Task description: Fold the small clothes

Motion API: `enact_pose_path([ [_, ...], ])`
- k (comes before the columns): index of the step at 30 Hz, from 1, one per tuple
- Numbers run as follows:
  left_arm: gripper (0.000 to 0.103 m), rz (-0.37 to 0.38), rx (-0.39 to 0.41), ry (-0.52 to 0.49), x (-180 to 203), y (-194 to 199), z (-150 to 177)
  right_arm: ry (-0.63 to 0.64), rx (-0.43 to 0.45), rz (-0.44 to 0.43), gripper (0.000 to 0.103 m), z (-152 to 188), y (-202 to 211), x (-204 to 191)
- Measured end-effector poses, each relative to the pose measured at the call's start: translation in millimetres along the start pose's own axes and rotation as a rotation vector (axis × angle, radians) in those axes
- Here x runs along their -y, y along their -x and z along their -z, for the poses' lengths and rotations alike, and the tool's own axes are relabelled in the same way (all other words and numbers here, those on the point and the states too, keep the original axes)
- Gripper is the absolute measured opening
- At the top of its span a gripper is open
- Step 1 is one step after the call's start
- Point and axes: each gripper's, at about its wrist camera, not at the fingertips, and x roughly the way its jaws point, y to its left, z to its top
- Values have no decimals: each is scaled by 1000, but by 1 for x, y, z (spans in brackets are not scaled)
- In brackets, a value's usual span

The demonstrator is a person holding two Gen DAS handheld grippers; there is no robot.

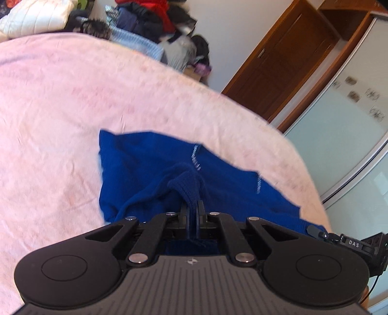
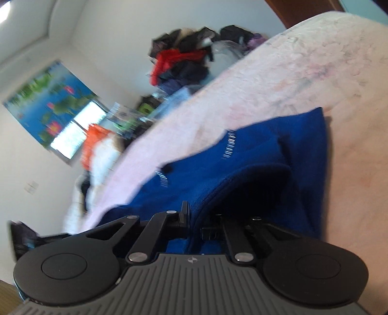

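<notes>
A small royal-blue knitted garment (image 1: 150,164) with short white stitched marks lies on the pale pink bed cover (image 1: 60,109). My left gripper (image 1: 192,206) is shut on a bunched ribbed fold of the blue knit, which rises between its two black fingers. In the right wrist view the same blue garment (image 2: 266,155) drapes up from the pink cover (image 2: 303,72). My right gripper (image 2: 194,213) is shut on the garment's folded edge; cloth hides its right finger. The other gripper (image 1: 349,242) shows at the left view's lower right edge.
A heap of dark, red and light-blue clothes (image 1: 150,21) sits past the bed's far edge, with a white quilted item (image 1: 36,17) beside it. A wooden door (image 1: 286,63) and a glass wardrobe panel (image 1: 344,126) stand to the right. A poster (image 2: 48,104) hangs on the wall.
</notes>
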Motion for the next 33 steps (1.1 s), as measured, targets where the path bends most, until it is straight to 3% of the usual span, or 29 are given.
enact_pose_path([
  [4,4,43,76,15,3,30,-9,-20,49,-125,11,-6,27,-17],
  [10,4,155,252,50,14,85,-15,-11,109,-225,11,-9,60,-38],
  [14,4,177,318,24,28,90,-29,-27,149,-267,11,-18,67,-38],
  [17,4,133,297,4,35,66,-41,-57,158,-228,11,-29,56,-26],
  [25,4,-36,154,71,10,-59,-72,-160,138,-52,11,-55,-15,32],
  [31,5,-139,82,17,2,-120,-78,-221,96,43,12,-63,-64,70],
  [33,5,-167,44,3,0,-134,-80,-245,94,91,17,-63,-73,79],
])
